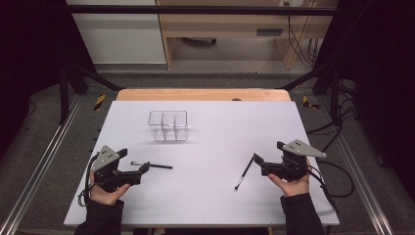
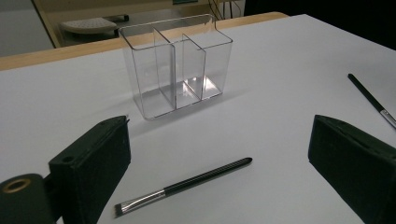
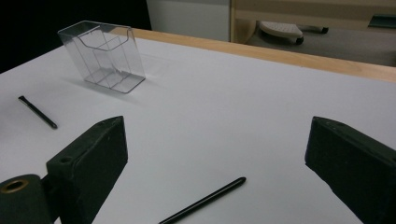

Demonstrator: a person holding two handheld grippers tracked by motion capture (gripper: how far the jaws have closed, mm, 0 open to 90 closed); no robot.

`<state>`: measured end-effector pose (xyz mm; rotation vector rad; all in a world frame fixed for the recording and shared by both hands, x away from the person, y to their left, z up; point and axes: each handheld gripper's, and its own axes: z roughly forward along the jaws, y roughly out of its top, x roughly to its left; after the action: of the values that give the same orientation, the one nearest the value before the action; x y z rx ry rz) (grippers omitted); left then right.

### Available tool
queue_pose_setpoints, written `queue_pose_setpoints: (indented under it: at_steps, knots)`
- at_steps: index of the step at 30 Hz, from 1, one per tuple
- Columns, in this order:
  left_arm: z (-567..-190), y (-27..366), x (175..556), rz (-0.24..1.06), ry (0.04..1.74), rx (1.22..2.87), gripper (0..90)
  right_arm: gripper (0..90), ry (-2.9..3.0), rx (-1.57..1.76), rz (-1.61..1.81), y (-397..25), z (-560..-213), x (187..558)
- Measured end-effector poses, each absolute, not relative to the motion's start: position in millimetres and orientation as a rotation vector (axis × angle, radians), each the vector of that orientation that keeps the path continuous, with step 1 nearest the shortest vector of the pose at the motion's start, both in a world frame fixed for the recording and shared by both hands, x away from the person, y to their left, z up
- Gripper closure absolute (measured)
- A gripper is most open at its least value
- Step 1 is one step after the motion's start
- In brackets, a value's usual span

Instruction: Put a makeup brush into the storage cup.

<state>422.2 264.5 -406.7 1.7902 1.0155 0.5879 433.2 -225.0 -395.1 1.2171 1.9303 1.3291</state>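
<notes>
Right now both of your tools are spread wide and hold nothing: the left gripper [image 1: 145,168] has one brush [image 2: 182,185] lying flat between its jaws, and the right gripper [image 1: 256,160] has the other brush [image 3: 203,201] just ahead of its own. The clear holder [image 1: 168,125] stands well beyond both. Each handle is thin and round, so if you close off-centre or too high, I expect it to roll or skid away across the smooth table [image 1: 205,196].
</notes>
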Motion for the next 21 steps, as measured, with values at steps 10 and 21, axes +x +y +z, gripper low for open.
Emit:
queue_pose_setpoints:
  at_steps: [10,21]
  knots:
    - [-406.9,260.9,422.1,0.593,1.013,1.815,5.1,6.2,1.997,1.246,1.259,-209.6,-411.0,440.6]
    - [-408.0,256.9,422.2,0.598,1.011,1.829,5.1,7.2,2.064,1.288,1.154,-194.8,-430.6,448.3]
